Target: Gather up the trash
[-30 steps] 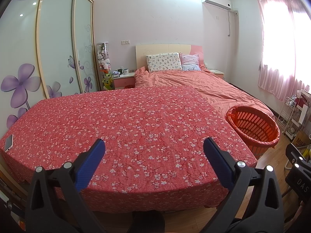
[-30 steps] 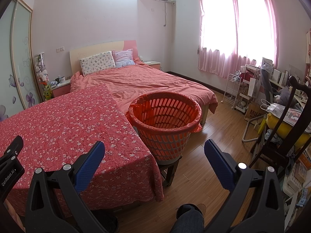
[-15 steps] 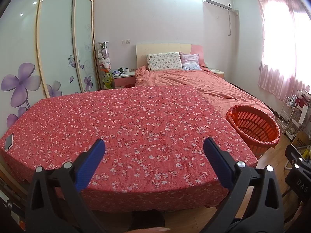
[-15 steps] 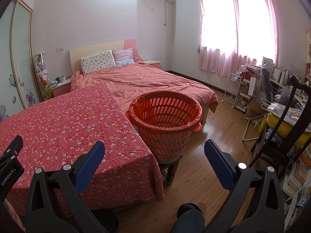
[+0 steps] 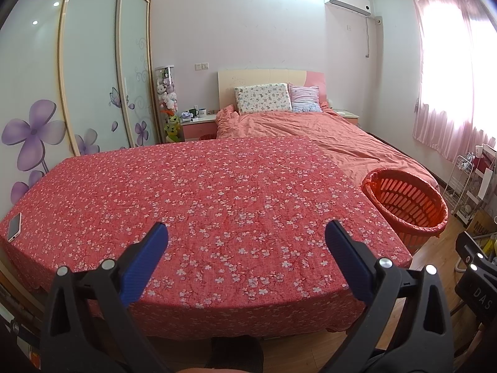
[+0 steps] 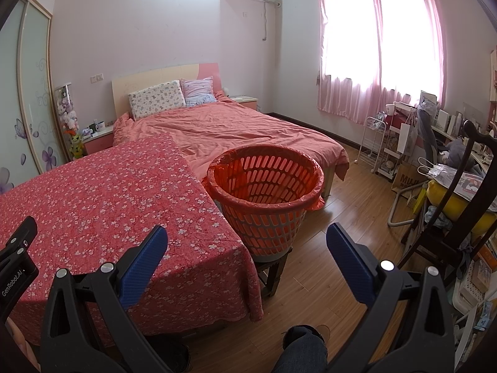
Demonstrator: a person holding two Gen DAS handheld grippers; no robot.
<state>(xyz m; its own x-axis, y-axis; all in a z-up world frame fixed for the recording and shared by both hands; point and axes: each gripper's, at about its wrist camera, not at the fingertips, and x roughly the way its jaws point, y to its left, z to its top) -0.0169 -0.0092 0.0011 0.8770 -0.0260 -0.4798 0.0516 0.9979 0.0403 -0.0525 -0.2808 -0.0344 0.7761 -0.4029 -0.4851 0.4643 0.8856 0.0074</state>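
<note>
Looking along the left gripper point(image 5: 245, 242), its blue-padded fingers point(image 5: 146, 258) stand wide apart with nothing between them, held above the near edge of the flowered red tablecloth point(image 5: 217, 192). No trash shows on that cloth; the only thing on it is a phone point(image 5: 14, 226) at the far left edge. The orange basket point(image 5: 407, 205), lined with a red bag, sits just off the cloth's right corner, with the pink bed point(image 5: 326, 136) beyond. To do the step well, I judge the person should sweep the view over floor and cloth to find litter first, and leave the phone alone. Against the earlier pictures this view is almost unchanged; the cloth sits a touch higher, nothing more.

From the right wrist, the right gripper point(image 6: 245, 245) is likewise spread wide and empty, over the wooden floor point(image 6: 341, 217) beside the cloth's corner. The basket point(image 6: 264, 186) stands on a small stool, touching the cloth's edge, and looks empty. A knee point(image 6: 304, 348) shows at the bottom. Clutter fills the shelves and chair point(image 6: 450, 211) at right; whether any of it is trash I cannot tell. Nothing has shifted here since the earlier frames.
</note>
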